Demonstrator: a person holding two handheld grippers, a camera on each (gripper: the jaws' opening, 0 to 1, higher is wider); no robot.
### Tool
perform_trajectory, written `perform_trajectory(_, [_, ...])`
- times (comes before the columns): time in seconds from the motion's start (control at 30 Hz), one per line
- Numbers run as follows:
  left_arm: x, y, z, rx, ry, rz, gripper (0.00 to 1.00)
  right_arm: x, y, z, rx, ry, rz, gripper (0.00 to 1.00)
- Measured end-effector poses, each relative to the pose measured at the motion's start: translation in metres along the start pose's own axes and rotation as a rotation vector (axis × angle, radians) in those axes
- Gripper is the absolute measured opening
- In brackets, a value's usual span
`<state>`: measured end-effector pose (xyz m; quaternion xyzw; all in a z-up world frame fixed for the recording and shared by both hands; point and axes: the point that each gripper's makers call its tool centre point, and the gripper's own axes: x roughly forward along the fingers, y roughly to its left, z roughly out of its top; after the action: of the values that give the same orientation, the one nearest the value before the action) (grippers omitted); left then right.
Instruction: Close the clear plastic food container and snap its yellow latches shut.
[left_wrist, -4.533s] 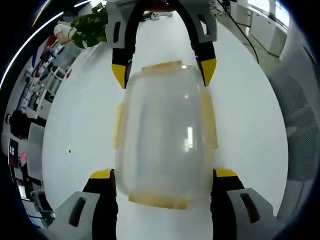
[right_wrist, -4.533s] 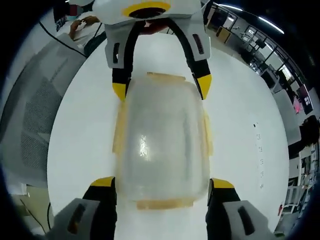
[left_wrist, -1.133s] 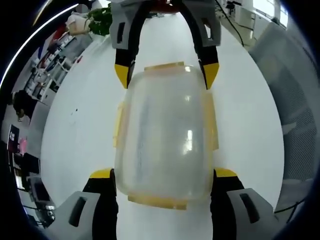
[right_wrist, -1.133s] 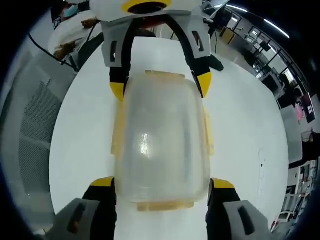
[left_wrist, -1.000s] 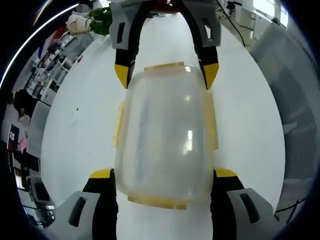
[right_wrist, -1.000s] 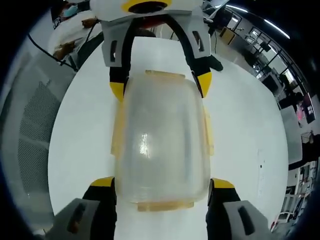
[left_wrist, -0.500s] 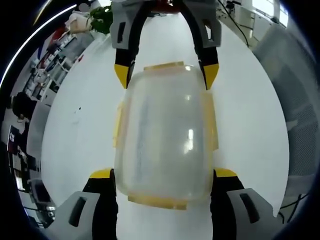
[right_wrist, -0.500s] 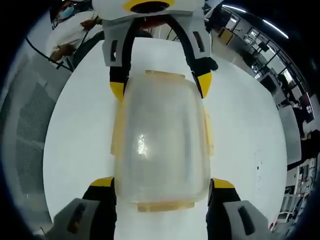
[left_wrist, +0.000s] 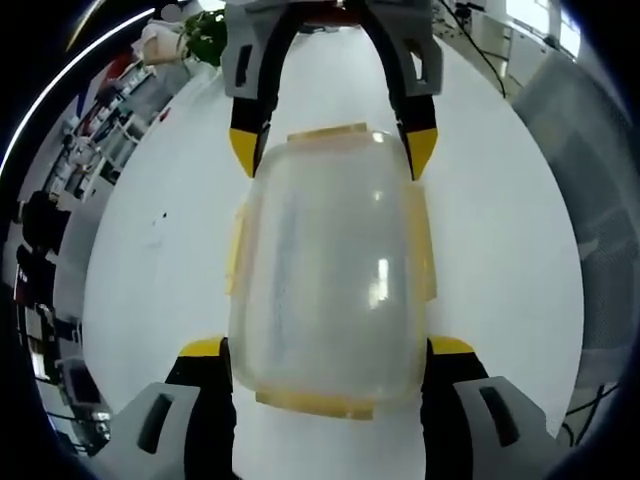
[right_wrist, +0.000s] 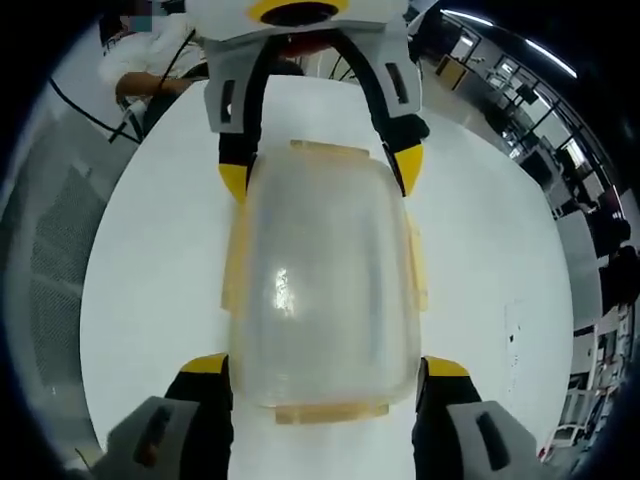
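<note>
Clear plastic, faintly frosted, makes up the food container that lies lid-up on a round white table, held between two grippers that face each other from opposite ends. In the left gripper view, the left gripper rises from the bottom edge with its yellow-tipped jaws spread wide, one on each side of the container's near end and touching its sides. The right gripper reaches in from the top, its jaws likewise apart and flanking the far end. In the right gripper view the arrangement mirrors itself around the container. Pale yellow latches run along all four edges; whether they are snapped down cannot be told. A green plant stands beyond the table.
</note>
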<state>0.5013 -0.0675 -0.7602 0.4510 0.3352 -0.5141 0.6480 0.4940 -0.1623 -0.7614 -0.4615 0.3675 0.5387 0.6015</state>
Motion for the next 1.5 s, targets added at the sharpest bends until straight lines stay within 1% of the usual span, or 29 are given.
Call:
perform_trajectory(0.23, [0.001,0.004,-0.001,-0.002,0.002,0.001,0.74,0.001,-0.004,0.0,0.002,-0.003,-0.002,0.74])
perform_trajectory(0.47, [0.001,0.004,0.0,-0.011,0.001,0.004,0.74,0.0,-0.006,0.0,-0.008,-0.005,-0.01,0.74])
perform_trajectory(0.6, [0.001,0.006,0.0,-0.006,0.001,0.009,0.75,0.001,-0.008,0.001,0.013,-0.027,-0.026,0.74])
perform_trajectory(0.8, [0.001,0.006,0.001,-0.011,-0.007,0.014,0.75,0.0,-0.008,0.002,0.009,-0.036,-0.034,0.74])
perform_trajectory(0.9, [0.001,0.005,0.001,-0.005,-0.004,0.012,0.78,-0.002,-0.01,0.003,0.013,-0.042,-0.044,0.76])
perform_trajectory(0.97, [0.0,0.007,-0.002,0.001,0.004,0.022,0.8,-0.005,-0.012,0.003,0.02,-0.058,-0.056,0.79])
perform_trajectory(1.0, [-0.001,0.008,0.0,-0.008,-0.011,0.024,0.81,-0.006,-0.013,0.002,0.024,-0.06,-0.058,0.79])
perform_trajectory(1.13, [-0.006,0.009,0.0,-0.019,-0.021,0.033,0.81,-0.01,-0.013,-0.001,0.036,-0.069,-0.07,0.78])
perform_trajectory(1.3, [-0.012,0.009,0.0,-0.061,-0.053,0.066,0.81,-0.014,-0.01,0.001,0.084,-0.111,-0.094,0.79])
perform_trajectory(1.5, [-0.018,0.007,-0.003,-0.066,-0.061,0.097,0.79,-0.017,-0.006,-0.002,0.11,-0.122,-0.109,0.78])
